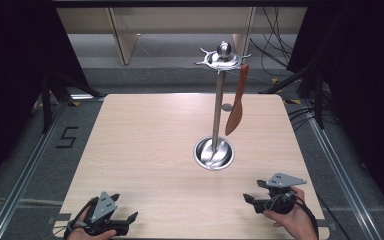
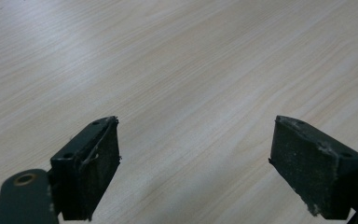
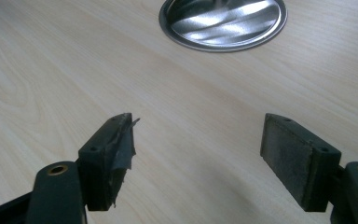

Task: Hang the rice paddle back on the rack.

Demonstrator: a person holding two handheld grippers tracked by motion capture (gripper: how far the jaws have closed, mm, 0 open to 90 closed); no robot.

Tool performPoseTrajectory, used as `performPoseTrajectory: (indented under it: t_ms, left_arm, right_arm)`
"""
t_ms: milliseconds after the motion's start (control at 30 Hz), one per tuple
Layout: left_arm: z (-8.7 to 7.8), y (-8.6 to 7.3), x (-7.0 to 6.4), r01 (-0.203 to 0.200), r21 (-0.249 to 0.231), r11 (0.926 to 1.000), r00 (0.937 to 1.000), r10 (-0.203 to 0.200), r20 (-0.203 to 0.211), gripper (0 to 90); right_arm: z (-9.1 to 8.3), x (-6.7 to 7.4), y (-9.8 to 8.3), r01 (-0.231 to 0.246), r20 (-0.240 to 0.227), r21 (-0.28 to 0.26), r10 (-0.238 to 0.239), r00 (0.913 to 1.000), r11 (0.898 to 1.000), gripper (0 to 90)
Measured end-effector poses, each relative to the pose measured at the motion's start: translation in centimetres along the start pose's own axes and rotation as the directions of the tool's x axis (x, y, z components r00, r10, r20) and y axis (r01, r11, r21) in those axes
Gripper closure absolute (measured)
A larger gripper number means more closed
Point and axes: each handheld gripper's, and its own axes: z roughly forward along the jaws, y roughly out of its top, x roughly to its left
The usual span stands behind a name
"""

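The pale wooden tabletop (image 1: 145, 150) takes up most of the high view, bare apart from a metal utensil stand (image 1: 217, 107) right of its middle. The stand's round steel base (image 1: 214, 153) sits flat on the wood, a thin upright pole rises from it, and a hooked ring with a ball knob (image 1: 223, 48) crowns the top. From a hook on the ring's right side hangs a brown wooden spatula (image 1: 237, 102), blade down, clear of the tabletop and just beside the pole. The left hand-held gripper (image 1: 130, 218) rests at the near left edge in the person's hand; in the left gripper view its jaws stand wide apart over plain wood grain, nothing between them (image 2: 196, 154). The right hand-held gripper (image 1: 249, 200) lies at the near right edge, well apart from the stand and aimed toward it; in the right gripper view its jaws also gape wide and empty (image 3: 198, 149), with the stand's shiny base (image 3: 223, 23) ahead of them.
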Motion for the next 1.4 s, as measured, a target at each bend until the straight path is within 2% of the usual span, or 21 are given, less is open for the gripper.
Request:
performPoseTrajectory:
  t_ms: [33, 100, 233, 300, 333, 367, 433, 467, 500, 700, 733, 767, 900, 1000, 1033, 1100, 1133, 1267, 1300, 1367, 1400]
  left_arm:
    - [0.0, 0.0, 0.1, -0.016, 0.01, 0.9998, 0.9998, 0.016, -0.007, 15.1]
    - [-0.1, 0.0, 0.1, -0.008, 0.014, 0.9999, 1.0, 0.008, -0.005, 15.1]
    - [-0.2, 0.1, 0.1, -0.014, 0.02, 0.9997, 0.9999, 0.015, -0.007, 15.1]
    - [-0.1, 0.0, 0.0, -0.008, 0.01, 0.9999, 1.0, 0.008, -0.001, 15.1]
    - [-0.1, 0.0, 0.0, -0.007, 0.01, 0.9999, 1.0, 0.007, 0.001, 15.1]
    - [-0.1, 0.0, 0.0, -0.008, 0.009, 0.9999, 1.0, 0.008, -0.002, 15.1]
    - [0.0, 0.0, 0.1, -0.021, 0.011, 0.9997, 0.9998, 0.021, -0.008, 15.1]
    - [0.0, 0.0, 0.0, -0.009, 0.008, 0.9999, 1.0, 0.009, -0.002, 15.1]
    - [0.0, 0.0, 0.0, -0.003, -0.001, 1.0, 1.0, 0.003, 0.001, 15.1]
    - [-0.1, 0.0, 0.2, -0.023, 0.002, 0.9997, 0.9997, 0.023, -0.006, 15.1]
    - [-0.1, 0.0, 0.2, -0.023, 0.002, 0.9997, 0.9997, 0.023, -0.006, 15.1]
    - [-0.2, 0.1, 0.3, -0.028, 0.022, 0.9994, 0.9995, 0.028, -0.014, 15.1]
    - [-0.2, 0.0, 0.1, 0.0, 0.008, 1.0, 1.0, 0.0, -0.008, 15.1]
    - [-0.2, 0.1, 0.1, -0.004, 0.009, 1.0, 1.0, 0.004, -0.008, 15.1]
    - [-0.2, 0.1, 0.2, -0.022, 0.01, 0.9997, 0.9997, 0.022, -0.009, 15.1]
    - [-0.2, 0.1, 0.3, -0.034, 0.02, 0.9992, 0.9993, 0.035, -0.014, 15.1]
    - [-0.2, 0.1, 0.3, -0.029, 0.02, 0.9994, 0.9994, 0.029, -0.017, 15.1]
    - [0.0, 0.0, 0.1, -0.003, -0.004, 1.0, 1.0, 0.003, -0.005, 15.1]
    - [-0.1, 0.1, 0.2, -0.025, 0.017, 0.9996, 0.9996, 0.025, -0.014, 15.1]
    - [-0.1, 0.1, 0.1, -0.004, 0.008, 1.0, 1.0, 0.004, -0.004, 15.1]
    - [-0.1, 0.1, 0.2, -0.017, 0.007, 0.9998, 0.9998, 0.017, -0.006, 15.1]
  right_arm:
    - [0.0, 0.2, -0.1, -0.016, 0.001, -0.002, 0.016, 0.9999, 1.0, 24.3]
    - [0.1, 0.3, -0.3, -0.011, -0.005, -0.003, 0.011, 0.9999, 1.0, 23.2]
    - [0.0, 0.5, -0.9, 0.021, 0.043, 0.013, -0.022, 0.9988, 1.0, 19.8]
    - [-0.1, 0.5, -1.1, 0.024, 0.034, 0.032, -0.025, 0.9991, 0.999, 19.8]
    - [-0.1, 0.8, -1.3, -0.003, 0.026, 0.035, 0.002, 0.9997, 0.999, 19.8]
    - [-0.1, 0.6, -1.4, 0.026, 0.038, 0.033, -0.028, 0.9989, 0.999, 19.8]
    - [-0.3, 1.0, -1.6, 0.0, 0.029, 0.043, -0.002, 0.9996, 0.999, 19.7]
    - [-0.2, 1.2, -1.8, -0.001, 0.026, 0.037, 0.0, 0.9997, 0.999, 19.8]
    - [-0.3, 1.1, -1.8, 0.021, 0.029, 0.04, -0.022, 0.9994, 0.999, 19.8]
    - [-0.6, 1.3, -2.4, 0.018, 0.028, 0.052, -0.02, 0.9994, 0.998, 19.7]
    - [-0.7, 1.2, -2.4, 0.034, 0.036, 0.047, -0.035, 0.9987, 0.998, 19.7]
    - [-0.7, 1.2, -2.5, 0.026, 0.027, 0.046, -0.027, 0.9993, 0.999, 19.7]
    - [-0.9, 1.1, -2.8, 0.015, 0.033, 0.044, -0.016, 0.9993, 0.999, 19.7]
    - [-0.9, 1.0, -2.9, 0.018, 0.044, 0.04, -0.019, 0.9988, 0.999, 19.6]
    - [-1.0, 1.2, -2.8, -0.004, 0.037, 0.052, 0.002, 0.9993, 0.999, 19.5]
    - [-1.0, 1.3, -2.8, 0.002, 0.037, 0.04, -0.003, 0.9993, 0.999, 19.6]
    - [-1.0, 1.2, -2.8, 0.017, 0.037, 0.032, -0.019, 0.9991, 0.999, 19.6]
    - [-1.0, 1.1, -2.9, -0.001, 0.04, 0.045, -0.001, 0.9992, 0.999, 19.6]
    - [-0.9, 1.0, -2.9, 0.02, 0.041, 0.034, -0.022, 0.9989, 0.999, 19.6]
    - [-0.8, 0.9, -2.9, 0.019, 0.039, 0.041, -0.021, 0.999, 0.999, 19.6]
    - [-0.9, 1.1, -2.9, 0.001, 0.04, 0.054, -0.003, 0.9992, 0.999, 19.7]
